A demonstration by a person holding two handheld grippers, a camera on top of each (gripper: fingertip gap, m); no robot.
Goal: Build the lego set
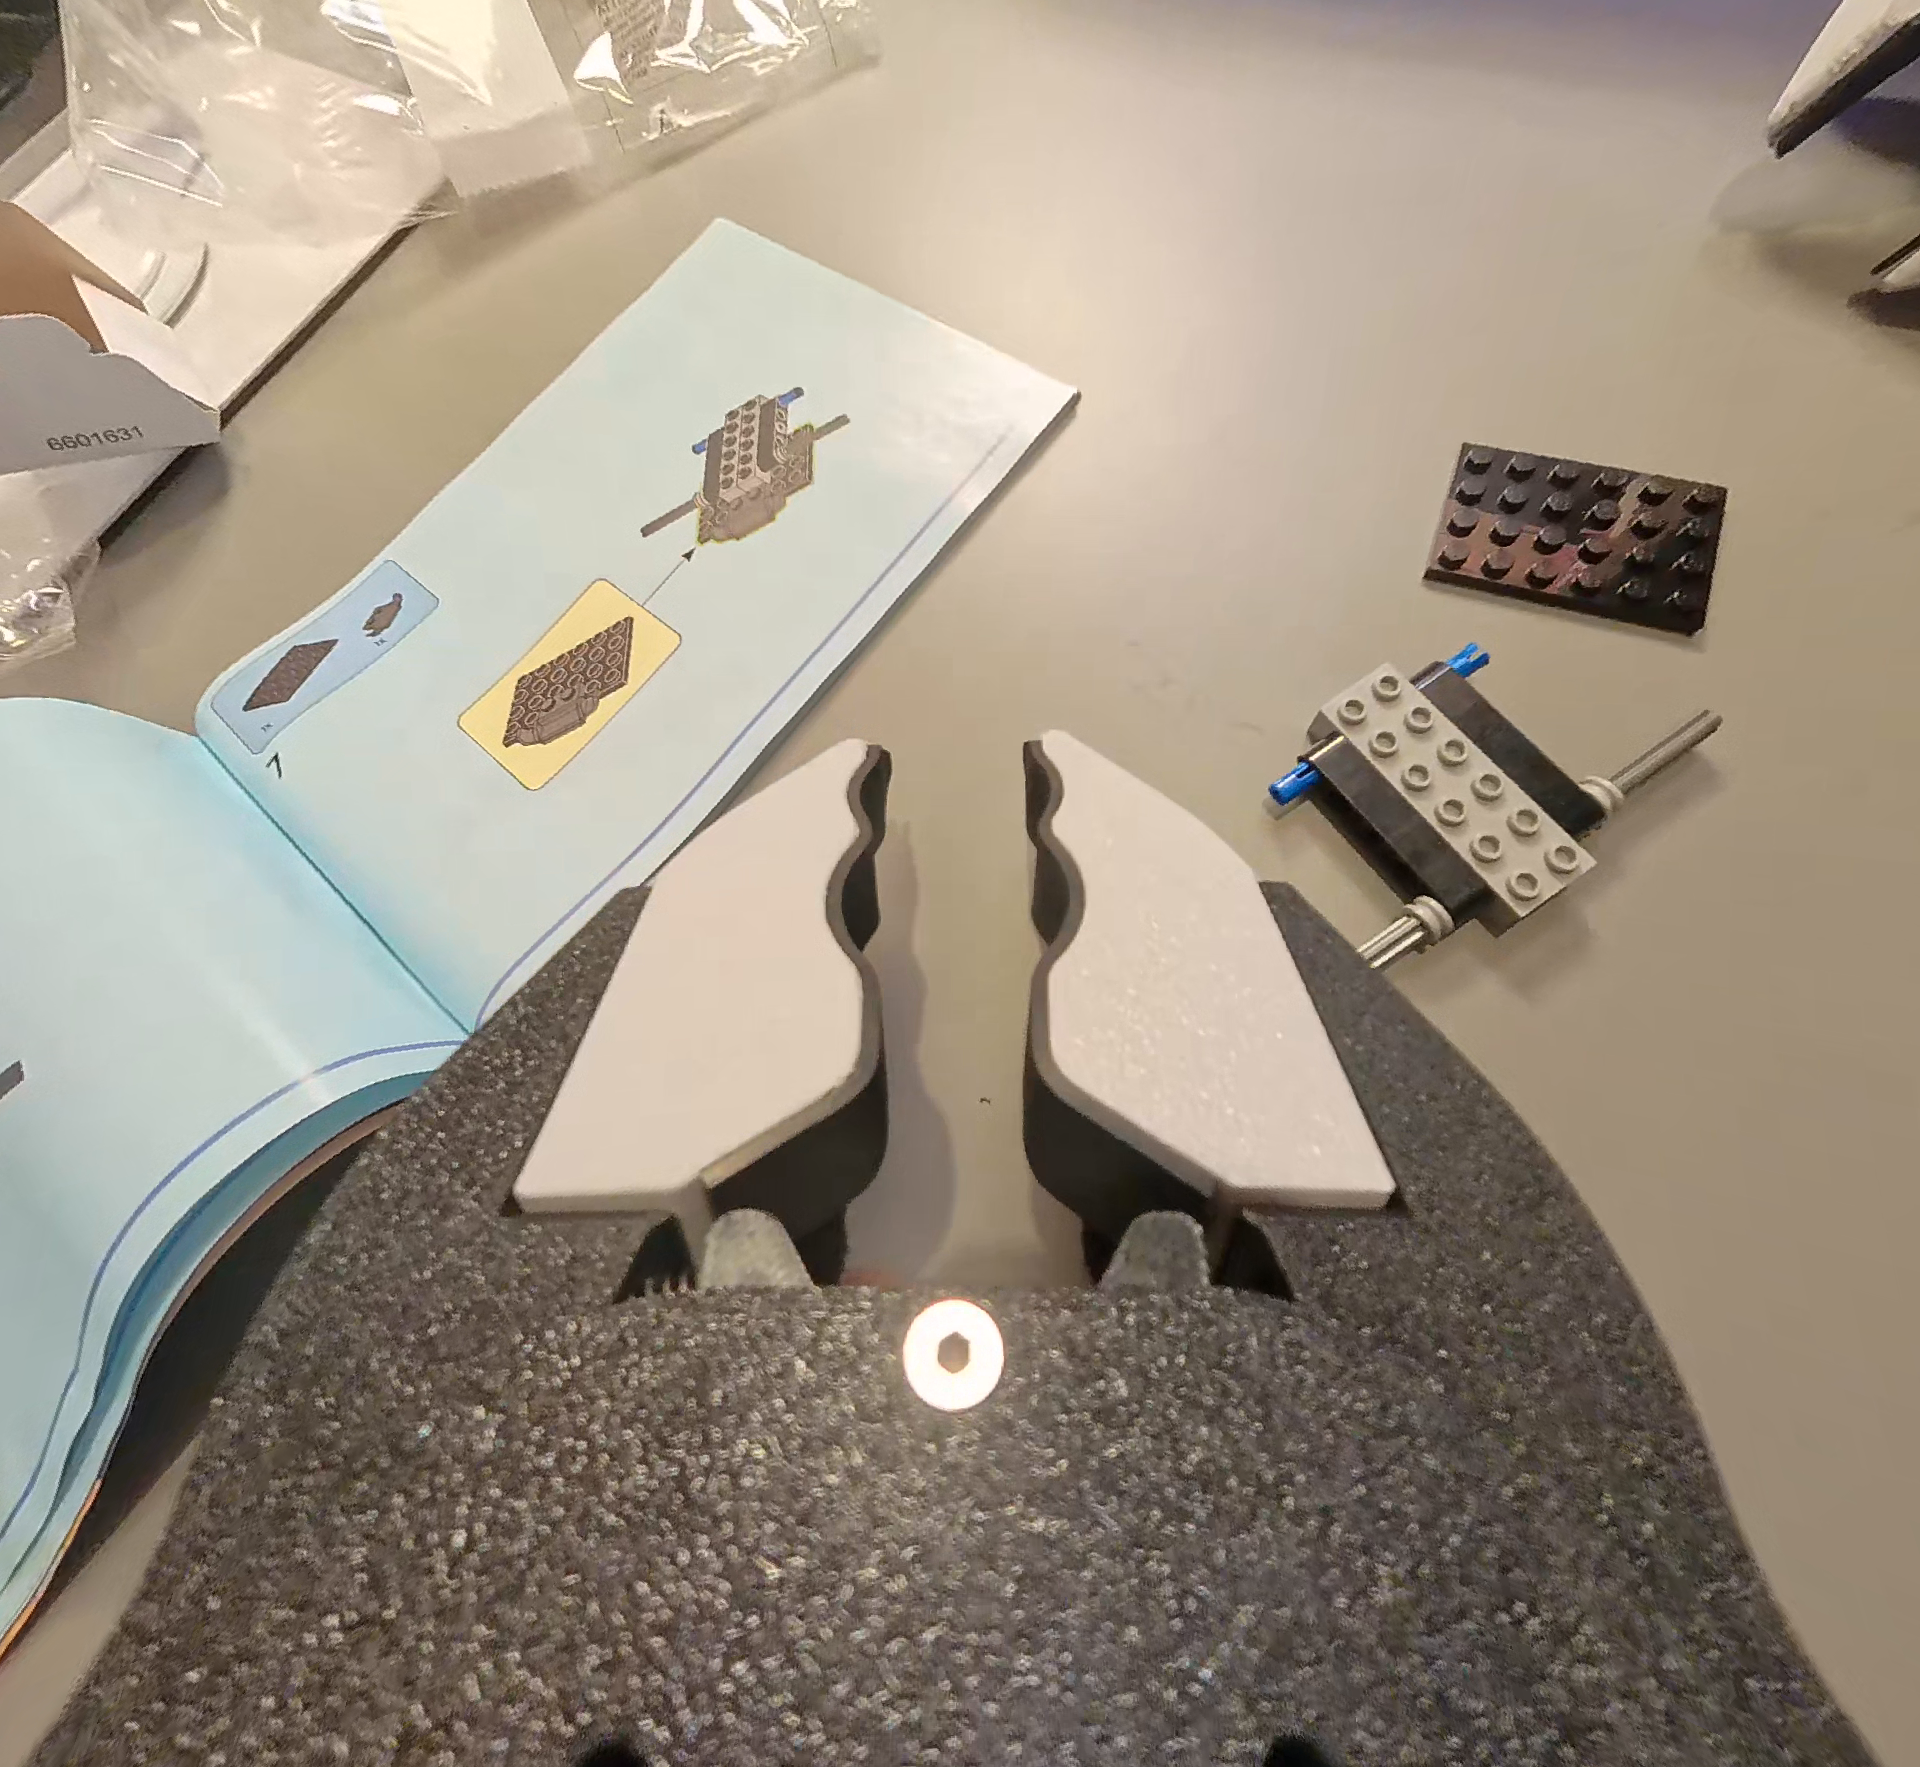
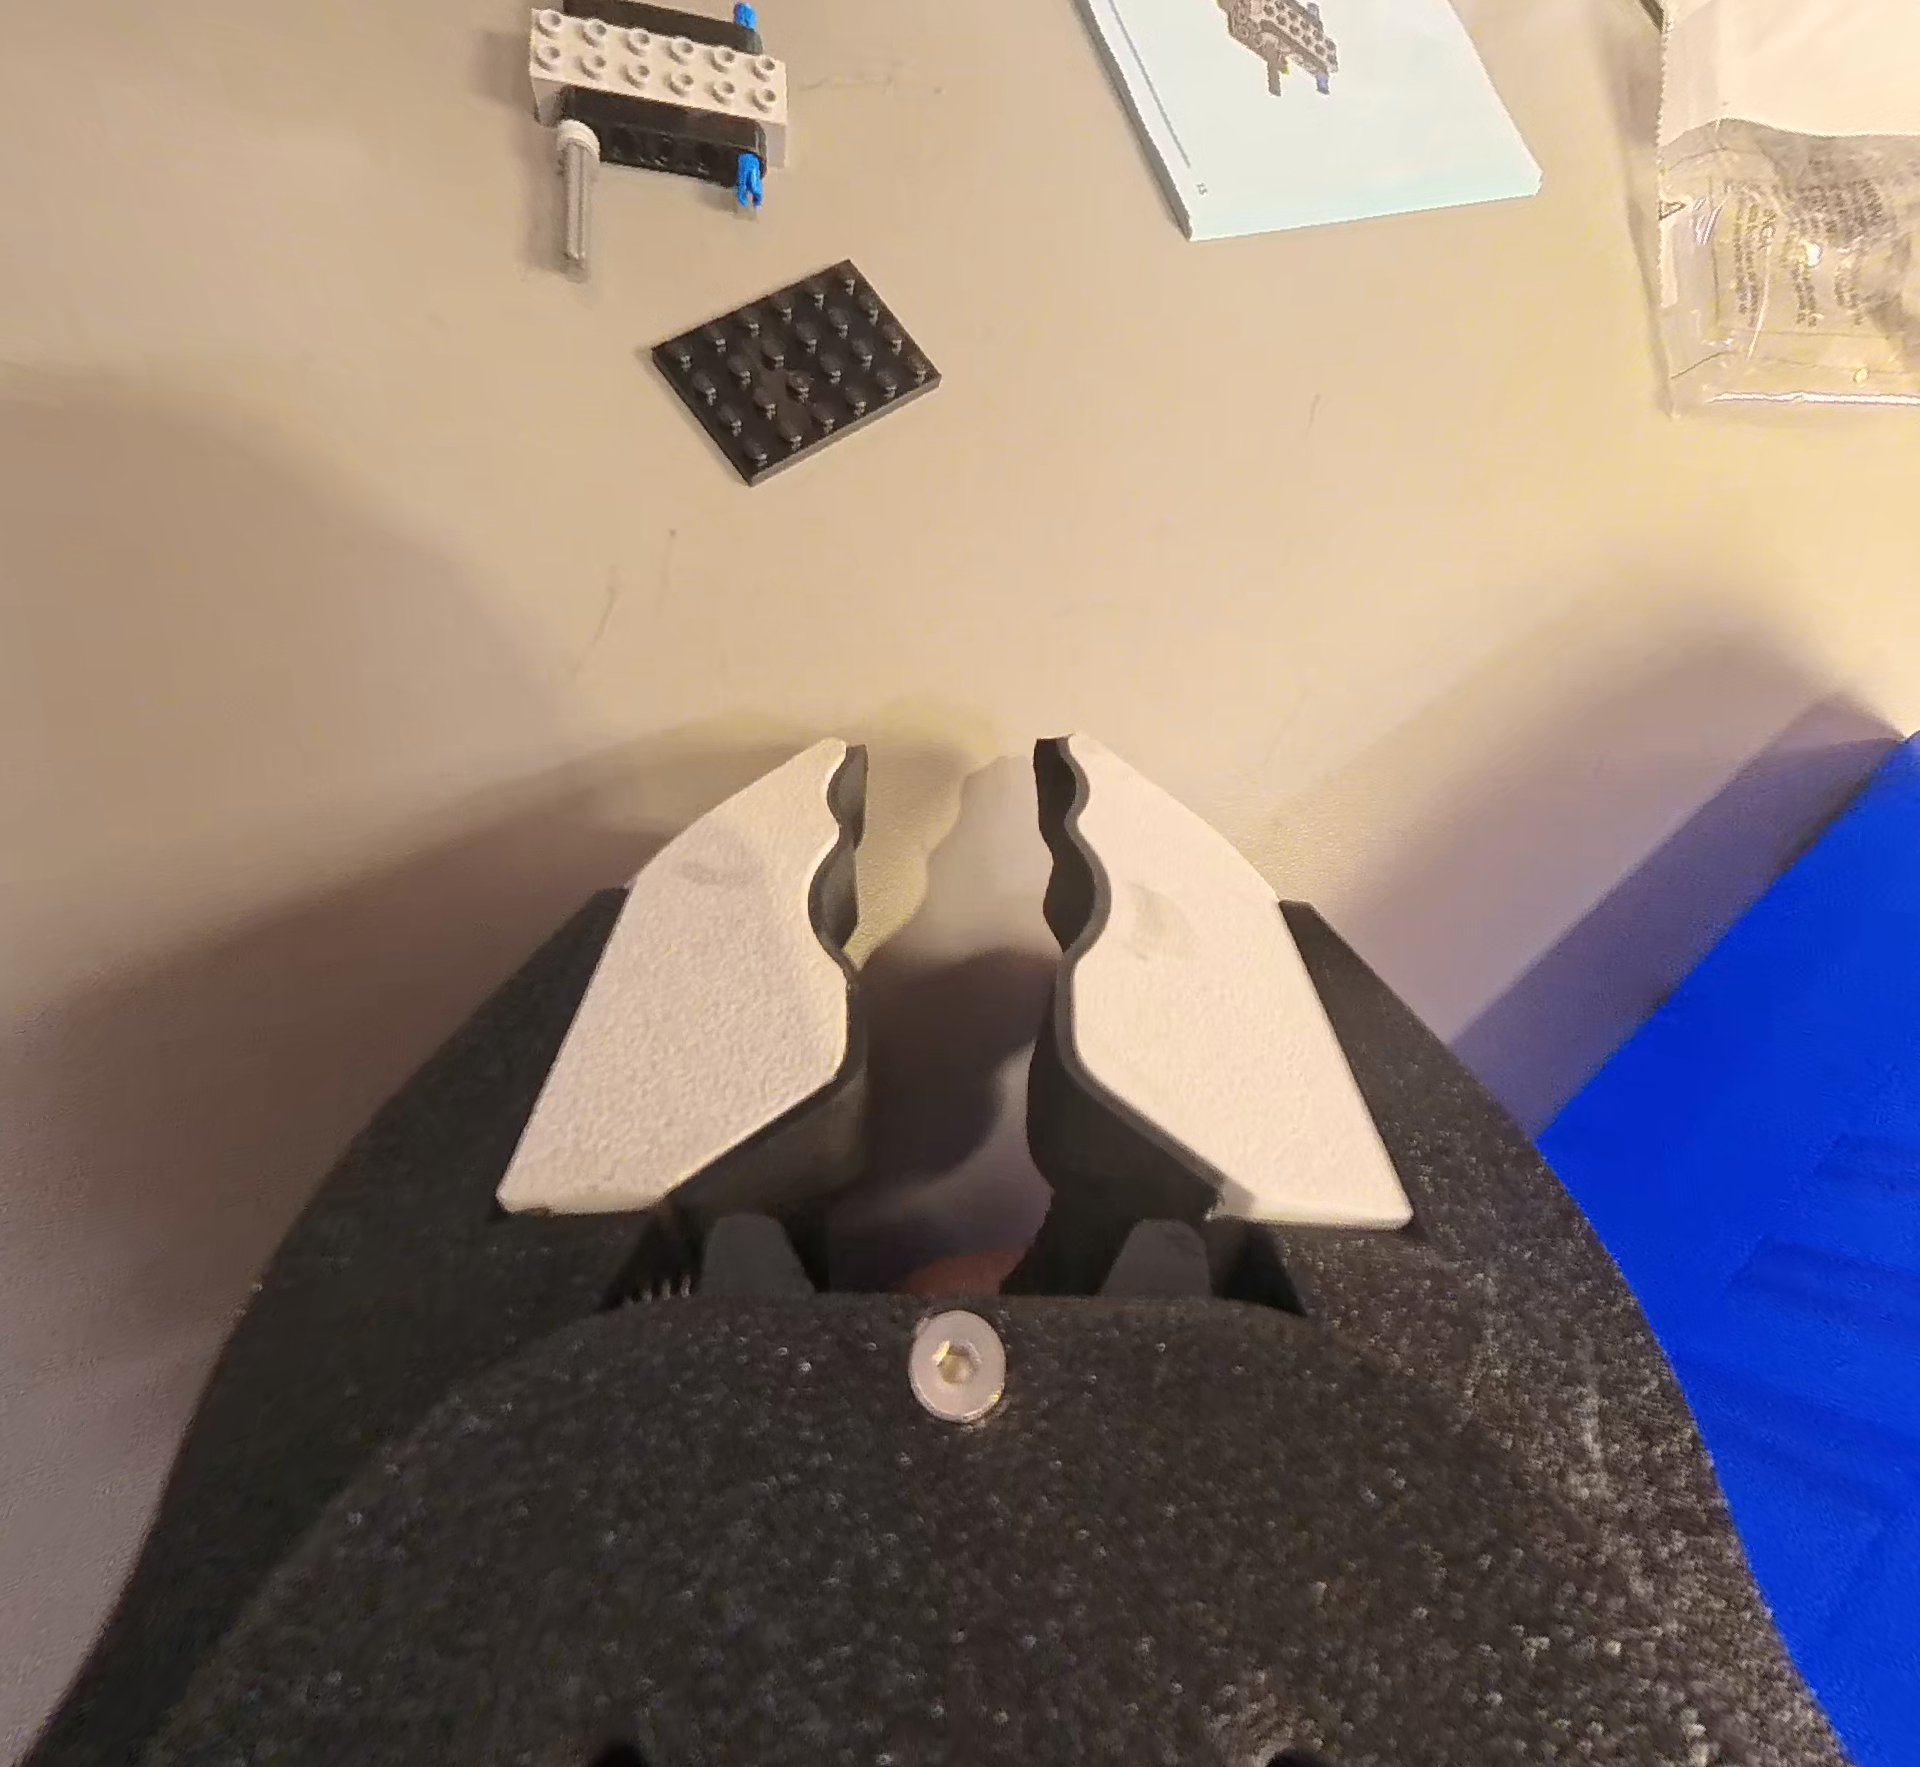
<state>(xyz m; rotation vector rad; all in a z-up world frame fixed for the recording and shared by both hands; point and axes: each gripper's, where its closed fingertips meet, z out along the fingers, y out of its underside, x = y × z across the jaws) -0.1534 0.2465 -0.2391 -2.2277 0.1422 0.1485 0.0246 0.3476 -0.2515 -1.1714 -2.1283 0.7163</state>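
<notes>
Blue surface (image 2: 1766,1198) cut off at the right edge of the right wrist view, kind not clear. Clear plastic bags (image 1: 436,13) only partly in view, contents hard to make out; grey cardboard flap (image 1: 94,398) cropped at the left edge. Left gripper (image 1: 956,761) above beige table (image 1: 1247,263), jaws apart, nothing between the fingers, only bare table. Right gripper (image 2: 951,761) likewise with jaws apart and nothing held, its shadow below. Just right of the left gripper: small brick assembly (image 1: 1455,813), light grey studded brick on black beams, grey axles and blue pins sticking out. Beside it, apart, flat black studded plate (image 1: 1579,533). Open pale blue instruction booklet (image 1: 644,595) left of the left gripper, partly hidden under its black body.
</notes>
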